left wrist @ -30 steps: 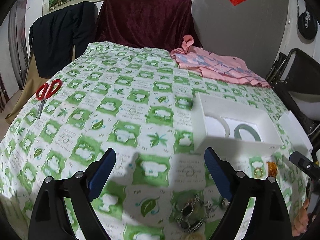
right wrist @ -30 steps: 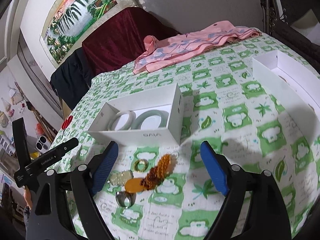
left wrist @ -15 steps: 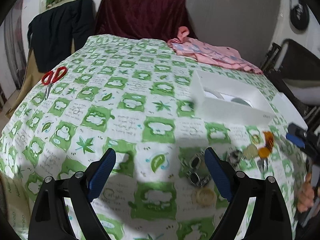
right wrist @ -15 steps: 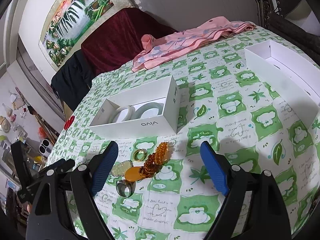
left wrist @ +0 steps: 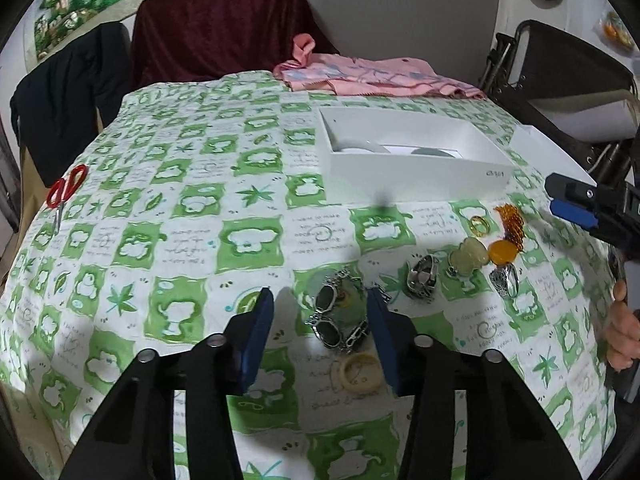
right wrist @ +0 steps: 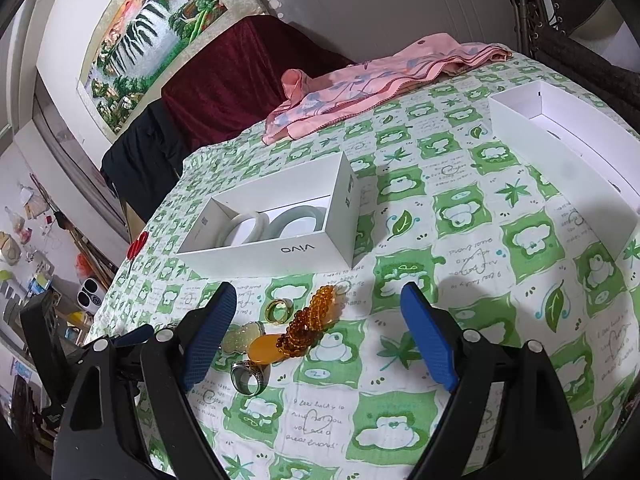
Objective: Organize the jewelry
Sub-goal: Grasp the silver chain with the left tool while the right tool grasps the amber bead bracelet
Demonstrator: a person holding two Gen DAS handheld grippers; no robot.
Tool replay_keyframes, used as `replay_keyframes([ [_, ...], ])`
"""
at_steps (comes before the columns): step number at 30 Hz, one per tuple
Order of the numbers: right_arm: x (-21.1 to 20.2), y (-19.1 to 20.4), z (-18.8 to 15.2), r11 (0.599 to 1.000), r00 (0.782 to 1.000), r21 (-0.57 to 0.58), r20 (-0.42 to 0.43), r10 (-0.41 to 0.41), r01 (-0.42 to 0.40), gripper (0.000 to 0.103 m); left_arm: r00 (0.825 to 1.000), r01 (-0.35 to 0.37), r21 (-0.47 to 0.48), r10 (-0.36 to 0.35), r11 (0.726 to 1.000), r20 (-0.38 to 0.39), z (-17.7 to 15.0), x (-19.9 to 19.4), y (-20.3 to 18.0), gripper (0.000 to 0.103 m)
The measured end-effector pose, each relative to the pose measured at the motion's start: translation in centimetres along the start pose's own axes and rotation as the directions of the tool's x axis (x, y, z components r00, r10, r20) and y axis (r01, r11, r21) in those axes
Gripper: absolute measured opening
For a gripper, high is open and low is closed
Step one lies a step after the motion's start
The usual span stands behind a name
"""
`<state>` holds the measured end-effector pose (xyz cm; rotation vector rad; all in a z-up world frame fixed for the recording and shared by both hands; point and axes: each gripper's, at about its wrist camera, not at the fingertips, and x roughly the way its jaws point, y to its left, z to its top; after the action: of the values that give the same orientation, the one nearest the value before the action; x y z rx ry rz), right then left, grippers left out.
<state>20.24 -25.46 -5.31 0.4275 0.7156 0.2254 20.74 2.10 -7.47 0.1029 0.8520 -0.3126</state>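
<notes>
My left gripper (left wrist: 320, 332) is open, its blue pads straddling a silver linked bracelet (left wrist: 338, 316) on the green-and-white cloth. A cream ring (left wrist: 357, 372) lies just nearer. To the right lie a silver band (left wrist: 422, 276), a pale jade pendant (left wrist: 467, 256), an orange stone (left wrist: 503, 252), a silver ring (left wrist: 506, 280), a gold ring (left wrist: 479, 225) and amber beads (left wrist: 511, 220). A white box (left wrist: 416, 174) holds two bangles. My right gripper (right wrist: 320, 336) is open above the amber beads (right wrist: 310, 322), gold ring (right wrist: 278, 310) and orange stone (right wrist: 264, 348). The white box (right wrist: 276, 246) is beyond.
A second white box (right wrist: 568, 168) stands at the right. Red scissors (left wrist: 66, 192) lie at the table's left edge. A pink cloth (left wrist: 372, 76) lies at the far side, with a dark red draped chair (left wrist: 216, 20) behind it.
My left gripper has drawn back and lowered over the silver bracelet, and its jaws have narrowed around it. My right gripper has come slightly closer to the amber beads.
</notes>
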Motion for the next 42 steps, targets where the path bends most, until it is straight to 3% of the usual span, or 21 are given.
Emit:
replay_keyframes([
  [5, 0.0, 0.1, 0.0, 1.0, 1.0, -0.007, -0.002, -0.003, 0.003, 0.08, 1.0, 0.014, 0.003, -0.014, 1.0, 0.005, 0.0, 0.1, 0.0, 0.012],
  [9, 0.2, 0.0, 0.0, 1.0, 1.0, -0.006, -0.013, 0.0, 0.0, 0.08, 0.999, 0.038, -0.094, -0.034, 0.995, 0.037, 0.4, -0.6, 2.0, 0.012],
  [17, 0.8, 0.5, -0.2, 1.0, 0.998, -0.005, -0.049, 0.031, -0.031, 0.08, 0.997, 0.008, -0.26, 0.013, 0.966, 0.077, 0.8, -1.6, 6.0, 0.012],
  [24, 2.0, 0.7, -0.5, 0.999, 0.993, -0.005, -0.107, 0.042, -0.042, 0.068, 0.998, -0.018, -0.255, 0.032, 0.967, 0.05, 0.8, -1.2, 6.0, 0.012],
  [29, 3.3, 1.0, -0.8, 1.0, 0.988, -0.011, -0.151, 0.023, -0.025, 0.065, 0.999, -0.022, -0.258, 0.034, 0.966, 0.041, 0.8, -1.1, 5.8, 0.012],
  [31, 3.7, 1.8, -0.8, 0.999, 0.989, -0.05, -0.144, -0.016, 0.009, 0.058, 0.999, -0.026, -0.256, 0.036, 0.966, 0.035, 0.8, -0.9, 5.8, 0.012],
  [34, 4.4, 2.2, -1.0, 0.997, 0.987, -0.077, -0.16, -0.031, 0.019, 0.019, 0.999, -0.023, -0.262, 0.031, 0.965, 0.028, 0.7, -0.7, 6.0, 0.012],
  [35, 4.5, 2.1, -1.0, 0.997, 0.986, -0.07, -0.165, -0.021, 0.01, 0.019, 0.999, -0.018, -0.266, 0.025, 0.964, 0.023, 0.7, -0.6, 6.2, 0.012],
  [38, 4.1, 1.7, -0.9, 0.999, 0.989, -0.053, -0.147, -0.012, 0.004, 0.019, 1.0, -0.003, -0.283, 0.006, 0.959, 0.007, 0.6, -0.3, 6.5, 0.016],
  [40, 4.0, 1.5, -0.9, 0.999, 0.989, -0.044, -0.148, -0.006, -0.001, 0.019, 1.0, -0.003, -0.284, 0.005, 0.959, 0.007, 0.7, -0.2, 6.5, 0.03],
  [41, 4.1, 1.5, -0.9, 0.999, 0.989, -0.043, -0.151, -0.005, -0.001, 0.019, 1.0, -0.007, -0.284, 0.01, 0.959, 0.009, 0.7, -0.3, 6.5, 0.043],
  [42, 4.1, 1.6, -0.9, 0.999, 0.988, -0.045, -0.154, -0.007, 0.0, 0.019, 1.0, -0.012, -0.282, 0.016, 0.959, 0.013, 0.8, -0.3, 6.5, 0.045],
])
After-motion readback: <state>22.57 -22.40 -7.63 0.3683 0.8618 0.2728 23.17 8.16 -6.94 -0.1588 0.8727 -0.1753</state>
